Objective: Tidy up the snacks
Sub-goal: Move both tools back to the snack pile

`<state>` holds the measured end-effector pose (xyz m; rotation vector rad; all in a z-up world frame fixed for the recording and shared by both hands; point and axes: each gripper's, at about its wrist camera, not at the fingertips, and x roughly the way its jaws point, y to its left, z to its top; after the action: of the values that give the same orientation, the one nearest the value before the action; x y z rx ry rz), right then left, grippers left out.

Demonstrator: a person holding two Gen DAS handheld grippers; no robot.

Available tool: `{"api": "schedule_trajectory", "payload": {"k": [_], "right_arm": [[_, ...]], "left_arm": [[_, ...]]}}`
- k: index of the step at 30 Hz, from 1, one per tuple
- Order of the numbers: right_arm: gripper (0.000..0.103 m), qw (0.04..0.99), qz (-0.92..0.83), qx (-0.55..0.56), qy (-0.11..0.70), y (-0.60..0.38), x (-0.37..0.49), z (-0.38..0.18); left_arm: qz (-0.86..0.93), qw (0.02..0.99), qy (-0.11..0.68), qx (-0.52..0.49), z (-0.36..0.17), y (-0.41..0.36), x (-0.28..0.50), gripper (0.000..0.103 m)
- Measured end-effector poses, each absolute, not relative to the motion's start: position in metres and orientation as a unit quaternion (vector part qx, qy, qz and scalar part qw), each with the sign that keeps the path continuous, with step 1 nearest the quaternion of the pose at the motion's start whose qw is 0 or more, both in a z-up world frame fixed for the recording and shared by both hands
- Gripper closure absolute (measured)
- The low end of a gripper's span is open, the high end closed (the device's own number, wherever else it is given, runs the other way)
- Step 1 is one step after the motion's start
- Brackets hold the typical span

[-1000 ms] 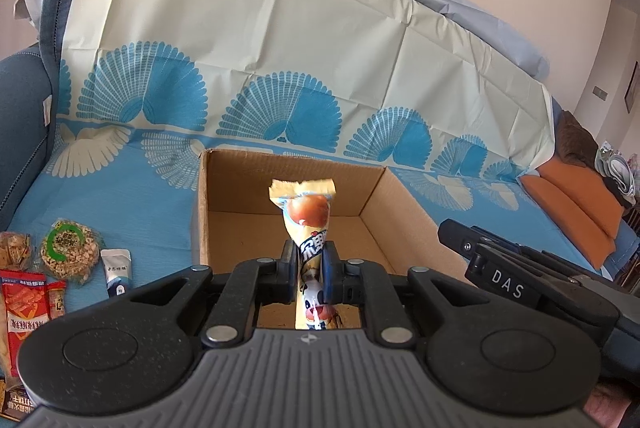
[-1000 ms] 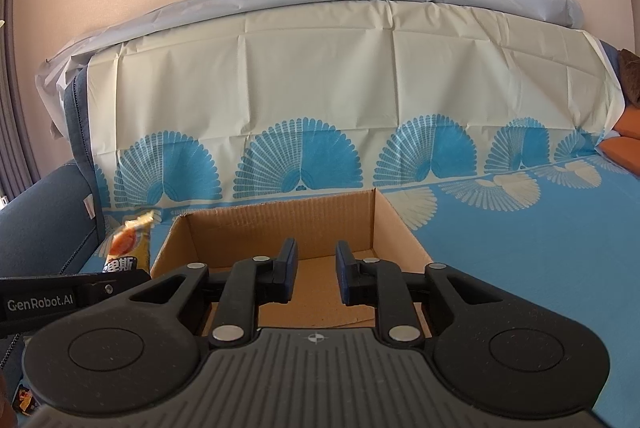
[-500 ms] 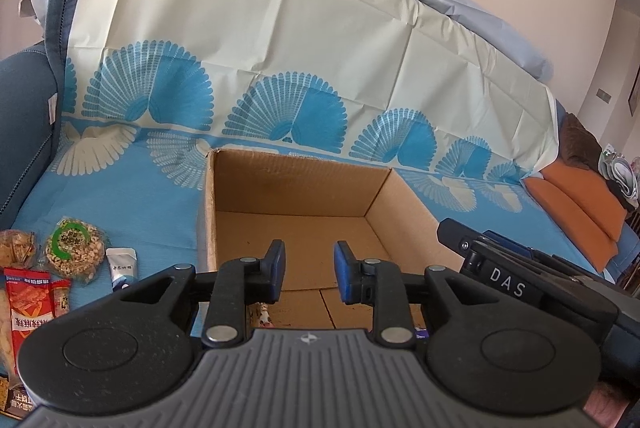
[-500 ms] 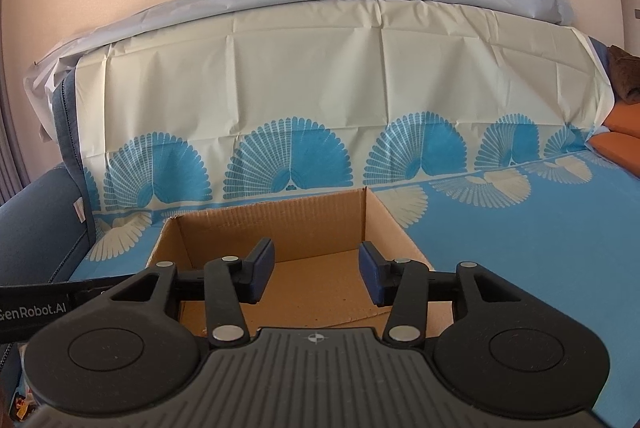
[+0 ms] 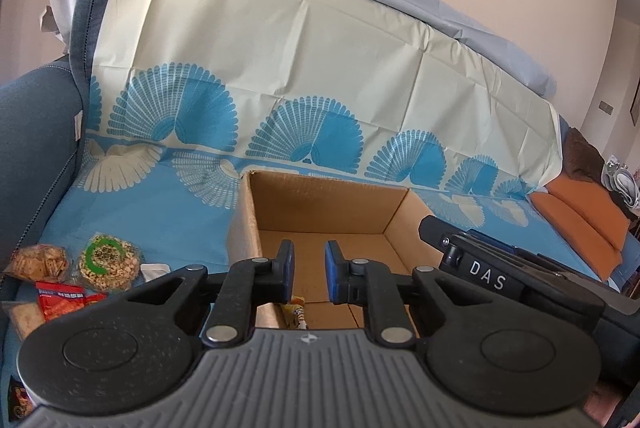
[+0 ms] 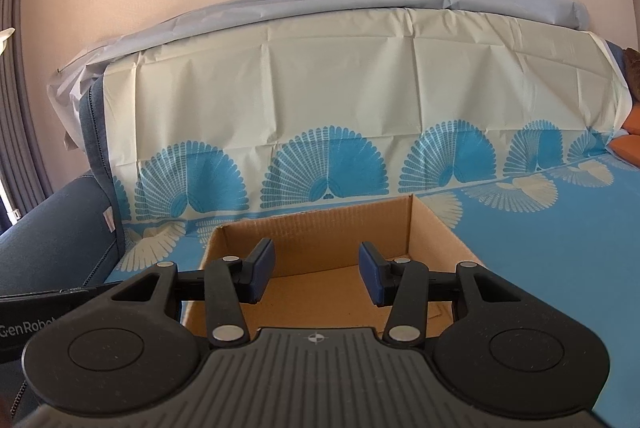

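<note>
An open cardboard box [image 5: 328, 212] sits on the blue-patterned sofa cover. A yellow snack packet [image 5: 296, 314] lies on the box floor by the near wall, mostly hidden under my left gripper [image 5: 309, 270]. That gripper hovers over the box's near edge, its jaws closing with a narrow gap and nothing between them. My right gripper [image 6: 317, 276] stands open and empty over the same box [image 6: 320, 232]. Loose snacks lie left of the box: a round nut cake [image 5: 108, 262], a cracker bag [image 5: 38, 262], a red packet [image 5: 60, 302] and a small white packet [image 5: 154, 268].
The right gripper's body [image 5: 480, 272] shows at the box's right side in the left wrist view. A blue sofa arm [image 5: 36, 156] rises on the left. Orange cushions [image 5: 580, 224] lie far right. A cream and blue cover [image 6: 320, 100] drapes the backrest.
My left gripper let go of the yellow snack packet, which now lies in the box. Its jaws opened, then narrowed again. The right jaws widened. Both grippers drew back a little.
</note>
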<state>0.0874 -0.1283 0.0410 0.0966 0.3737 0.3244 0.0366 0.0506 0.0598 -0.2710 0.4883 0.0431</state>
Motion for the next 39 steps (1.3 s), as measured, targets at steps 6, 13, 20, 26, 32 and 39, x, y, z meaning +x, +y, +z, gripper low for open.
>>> {"api": "schedule_trajectory", "payload": {"k": [6,13,20,26,32,39], "right_arm": [[0.068,0.962,0.196,0.059,0.180,-0.100,0.074,0.045],[0.071,0.952,0.243,0.063,0.175,-0.064,0.055,0.049],[0.071,0.929,0.321,0.032,0.179,-0.024,0.035,0.043],[0.071,0.900,0.377,-0.019,0.219,0.017,0.025,0.020],[0.071,0.877,0.399,-0.055,0.262,0.043,0.022,-0.013],[0.066,0.860,0.390,-0.064,0.321,0.050,0.036,-0.048]], "left_arm": [[0.050,0.955,0.258,-0.138,0.065,0.096,0.021,0.088],[0.081,0.962,0.247,-0.078,0.069,0.156,-0.008,0.088],[0.132,0.930,0.241,-0.245,0.036,0.239,-0.038,0.088],[0.145,0.913,0.296,-0.241,0.011,0.250,-0.025,0.088],[0.146,0.909,0.324,-0.220,-0.008,0.246,-0.015,0.088],[0.146,0.901,0.344,-0.222,-0.027,0.254,-0.004,0.087]]}}
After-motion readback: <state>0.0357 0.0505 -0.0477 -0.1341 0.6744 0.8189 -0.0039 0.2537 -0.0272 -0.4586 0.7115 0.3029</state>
